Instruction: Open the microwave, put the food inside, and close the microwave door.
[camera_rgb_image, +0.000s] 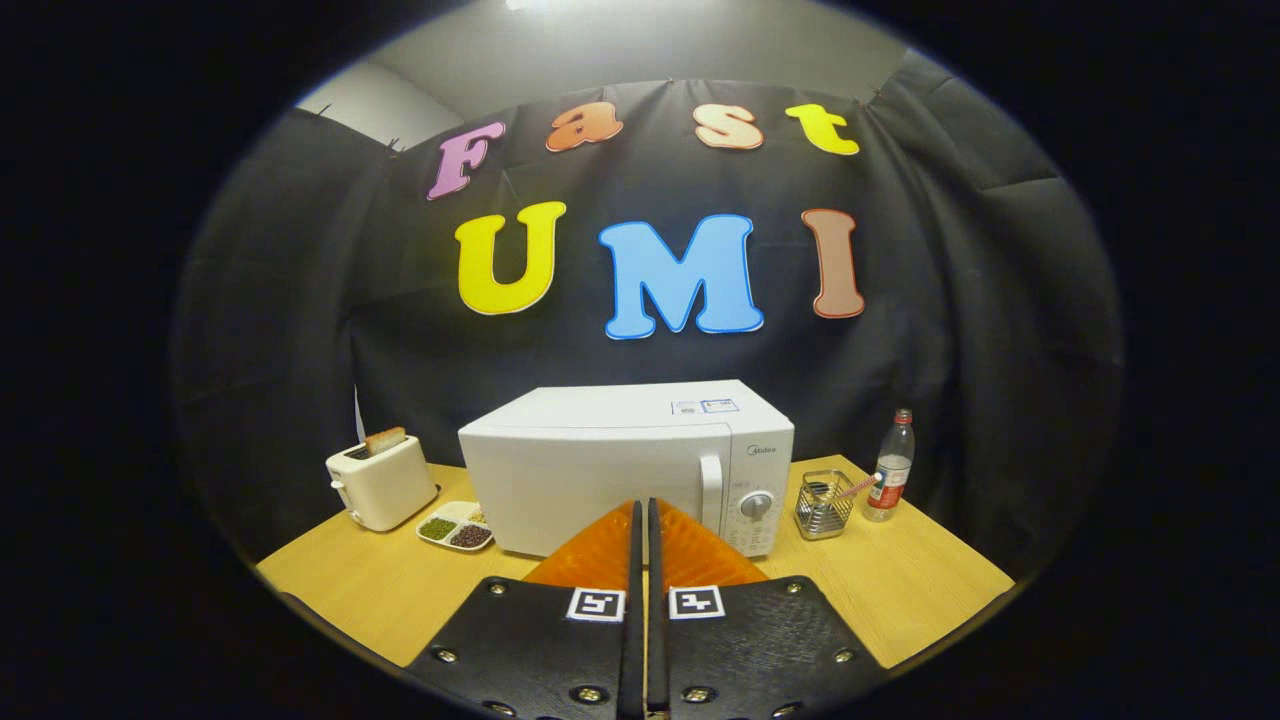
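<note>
- The microwave (600, 460) stands on the wooden table (920, 590) just beyond the fingertips, door shut, its front facing the gripper (641, 512).
- It looks a heavy, rigid box, unlikely to slide under a light pull; the door is stiff and probably held by a latch, so it should need a firm tug.
- The place to take hold is the vertical door handle (711, 492), a smooth pale bar ahead of the tips and slightly to their right, beside the control panel with its dial (756, 504). A smooth bar may slip; hooking a finger behind it seems safer than pinching.
- The gripper's fingers are pressed together with nothing between them, and they touch nothing.
- The food is hard to settle on: a divided dish (455, 527) with dark and green fillings lies left of the fingers, near the microwave's left corner; it looks light and shallow and could spill if tilted.
- Farther left stands a toaster (382, 482) with a slice in its slot; to the right, a wire basket (824, 504) and a plastic bottle (892, 478).
- The fingers hide the door's lower middle and the table just before it; the microwave's inside cannot be seen.
</note>
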